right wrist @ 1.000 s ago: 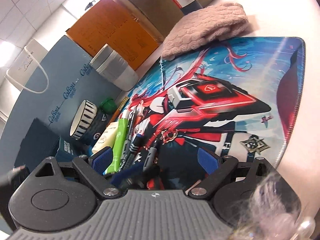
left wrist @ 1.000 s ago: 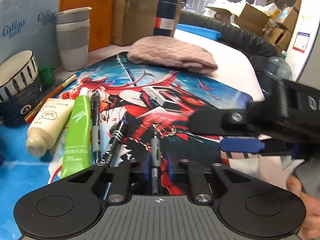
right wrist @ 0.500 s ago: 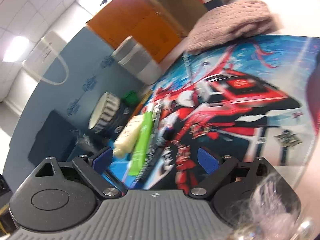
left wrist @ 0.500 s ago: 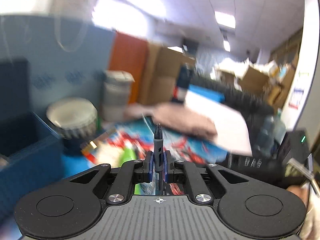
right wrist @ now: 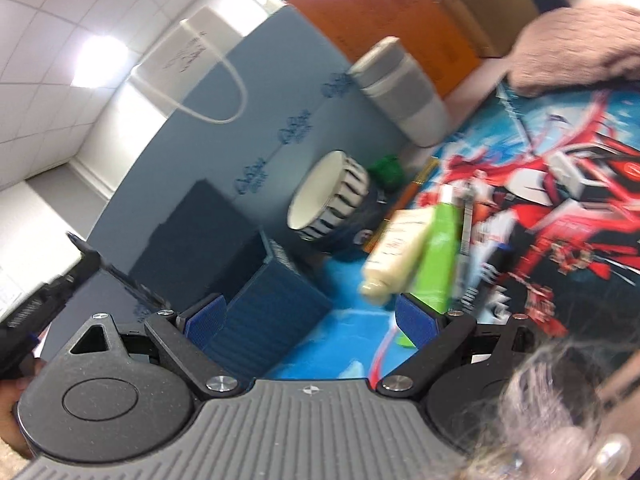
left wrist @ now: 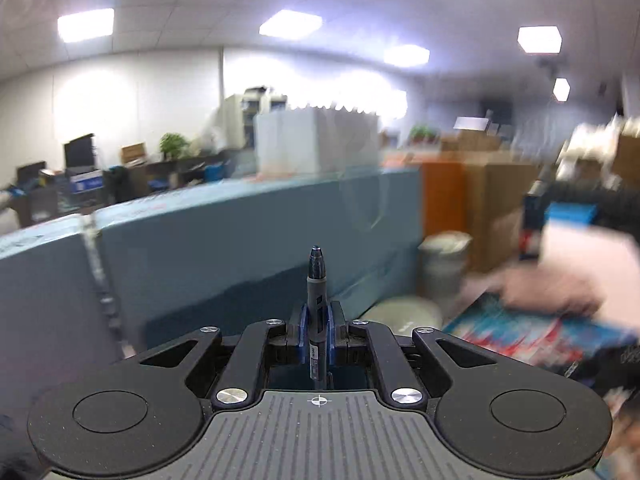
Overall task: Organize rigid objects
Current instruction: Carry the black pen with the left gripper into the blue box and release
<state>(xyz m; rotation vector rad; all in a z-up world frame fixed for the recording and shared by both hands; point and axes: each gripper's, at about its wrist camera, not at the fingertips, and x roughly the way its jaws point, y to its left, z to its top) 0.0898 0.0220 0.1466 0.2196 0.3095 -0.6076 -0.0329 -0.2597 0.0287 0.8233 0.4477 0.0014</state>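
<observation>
My left gripper (left wrist: 316, 330) is shut on a dark grey pen (left wrist: 316, 284). The pen stands up between the blue pads, tip forward, in the air in front of a blue paper bag (left wrist: 224, 248). In the right wrist view the left gripper (right wrist: 89, 258) shows at the left edge. My right gripper (right wrist: 311, 318) is open with nothing between its pads, low over a dark blue box (right wrist: 272, 300). Beyond it lie a cream bottle (right wrist: 396, 256), a green tube (right wrist: 440, 252) and blurred pens (right wrist: 468, 232) on the printed mat (right wrist: 560, 200).
A striped bowl (right wrist: 328, 196) and a green cap (right wrist: 386, 170) sit beside the blue bag (right wrist: 280, 80). Stacked grey cups (right wrist: 404, 92) stand by an orange box (right wrist: 384, 16). A pink cloth (right wrist: 580, 52) lies at the mat's far end.
The left gripper has lifted the pen off the mat and swung up and to the left, toward the blue bag. The right gripper has shifted left, from the mat toward the blue box and bottles.
</observation>
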